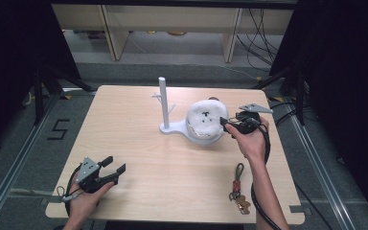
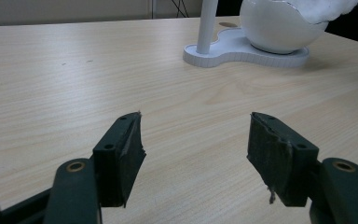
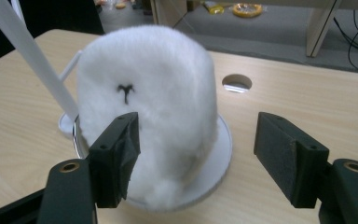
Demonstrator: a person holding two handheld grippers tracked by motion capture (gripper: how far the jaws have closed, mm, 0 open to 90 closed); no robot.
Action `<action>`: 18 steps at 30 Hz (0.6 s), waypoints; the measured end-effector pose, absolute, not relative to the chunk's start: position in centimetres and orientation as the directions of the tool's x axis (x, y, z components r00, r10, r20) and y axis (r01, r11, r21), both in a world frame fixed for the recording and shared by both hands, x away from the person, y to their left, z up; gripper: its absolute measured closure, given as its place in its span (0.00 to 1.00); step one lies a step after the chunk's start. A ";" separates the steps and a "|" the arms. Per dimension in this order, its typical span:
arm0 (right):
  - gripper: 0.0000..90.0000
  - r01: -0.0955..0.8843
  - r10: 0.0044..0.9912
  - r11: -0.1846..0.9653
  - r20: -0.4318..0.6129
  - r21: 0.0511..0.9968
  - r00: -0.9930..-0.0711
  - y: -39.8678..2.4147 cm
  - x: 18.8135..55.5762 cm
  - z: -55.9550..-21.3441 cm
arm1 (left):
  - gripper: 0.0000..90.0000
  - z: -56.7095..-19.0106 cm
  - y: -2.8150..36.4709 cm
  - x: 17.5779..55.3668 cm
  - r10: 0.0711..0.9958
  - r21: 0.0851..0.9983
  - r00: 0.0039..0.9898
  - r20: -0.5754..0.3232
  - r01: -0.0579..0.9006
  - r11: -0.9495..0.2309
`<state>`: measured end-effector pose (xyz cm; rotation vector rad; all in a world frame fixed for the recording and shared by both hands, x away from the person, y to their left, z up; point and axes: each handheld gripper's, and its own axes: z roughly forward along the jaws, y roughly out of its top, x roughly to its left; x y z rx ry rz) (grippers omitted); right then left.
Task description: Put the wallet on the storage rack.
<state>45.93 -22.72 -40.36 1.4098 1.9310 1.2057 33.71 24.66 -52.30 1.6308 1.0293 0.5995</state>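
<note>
High view first: a fluffy white toy sits in a round white bowl on the bench, toward 2 o'clock from the middle. The bowl is part of a white stand with a tall post at its 9 o'clock side. The right gripper is right beside the toy at its 3 o'clock side, with its jaws apart. The left gripper rests low at 7 o'clock, well apart from everything, jaws apart and holding nothing. A key ring with a little charm lies near 5 o'clock.

Left gripper view: the jaws stand wide over bare wood. The stand and bowl are far off at 1 o'clock.

Right gripper view: the toy is very close. The left jaw is in front of the fur; the right jaw has empty space beside it. I think the step is to grab the toy. To do it well, slide toward 9 o'clock so the toy sits in the middle, push in deeper, then squeeze softly and lift straight up, away from the post.
</note>
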 end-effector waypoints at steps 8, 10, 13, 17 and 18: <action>0.41 0.563 0.917 0.134 0.113 0.816 -0.383 -23.7 44.4 -41.5 | 0.39 -52.3 24.6 33.8 0.860 0.941 0.496 -0.116 0.332 -0.064; 0.42 0.582 0.917 0.146 0.111 0.800 -0.382 -24.0 44.0 -41.8 | 0.39 -52.3 24.6 33.8 0.858 0.943 0.500 -0.115 0.328 -0.064; 0.43 0.613 0.919 0.146 0.123 0.777 -0.375 -24.4 43.3 -42.4 | 0.39 -52.3 24.6 33.8 0.858 0.943 0.502 -0.111 0.325 -0.068; 0.44 0.648 0.924 0.141 0.136 0.749 -0.358 -24.9 42.7 -43.4 | 0.39 -52.3 24.6 33.8 0.859 0.943 0.499 -0.117 0.328 -0.062; 0.44 0.656 0.922 0.140 0.145 0.742 -0.360 -25.1 42.5 -43.6 | 0.39 -52.3 24.6 33.8 0.859 0.943 0.498 -0.116 0.327 -0.062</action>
